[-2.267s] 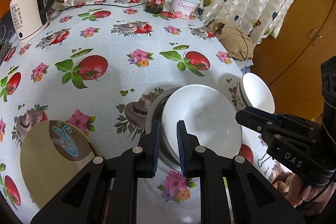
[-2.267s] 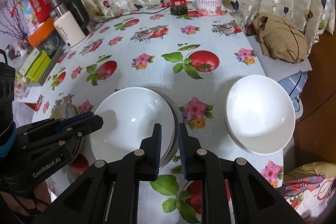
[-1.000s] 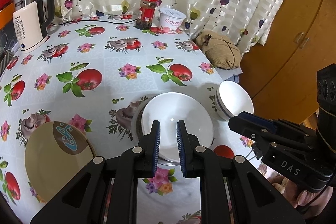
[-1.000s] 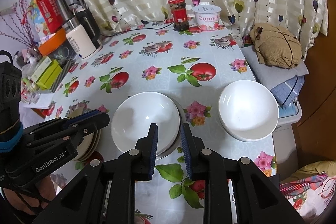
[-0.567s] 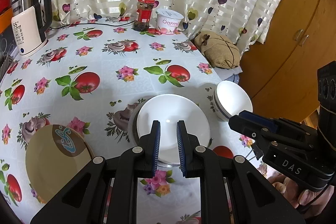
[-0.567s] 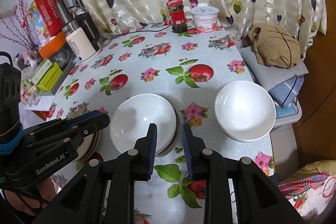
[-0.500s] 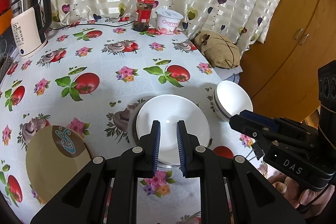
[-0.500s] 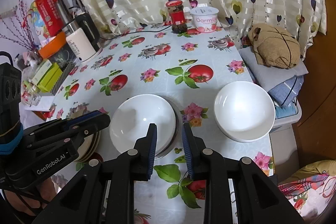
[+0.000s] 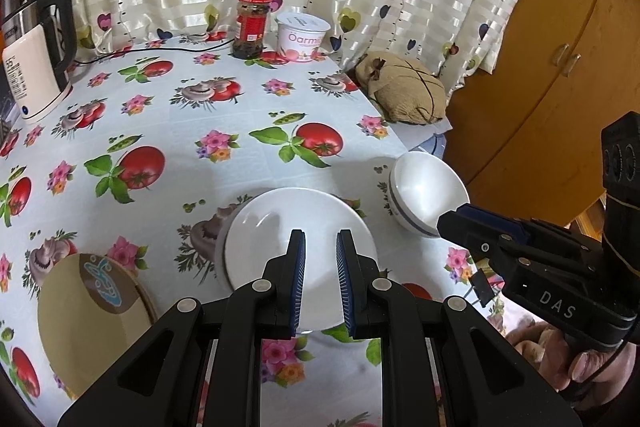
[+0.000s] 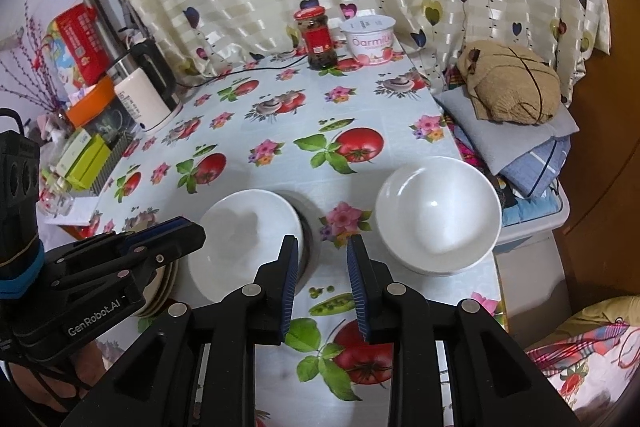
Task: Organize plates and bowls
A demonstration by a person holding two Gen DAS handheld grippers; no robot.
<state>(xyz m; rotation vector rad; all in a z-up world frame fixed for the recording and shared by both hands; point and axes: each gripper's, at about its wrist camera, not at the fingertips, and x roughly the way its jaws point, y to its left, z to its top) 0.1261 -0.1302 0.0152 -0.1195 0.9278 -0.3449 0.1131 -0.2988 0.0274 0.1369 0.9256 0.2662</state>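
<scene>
Two empty tongs [image 9: 320, 239], stacked white bowls [image 10: 438, 211]

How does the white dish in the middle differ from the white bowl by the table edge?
The white dish is shallow and rests on another dish; the white bowl is deeper, sits near the table's right edge, and has a blue band outside. Both are plain white inside, upright and empty.
</scene>
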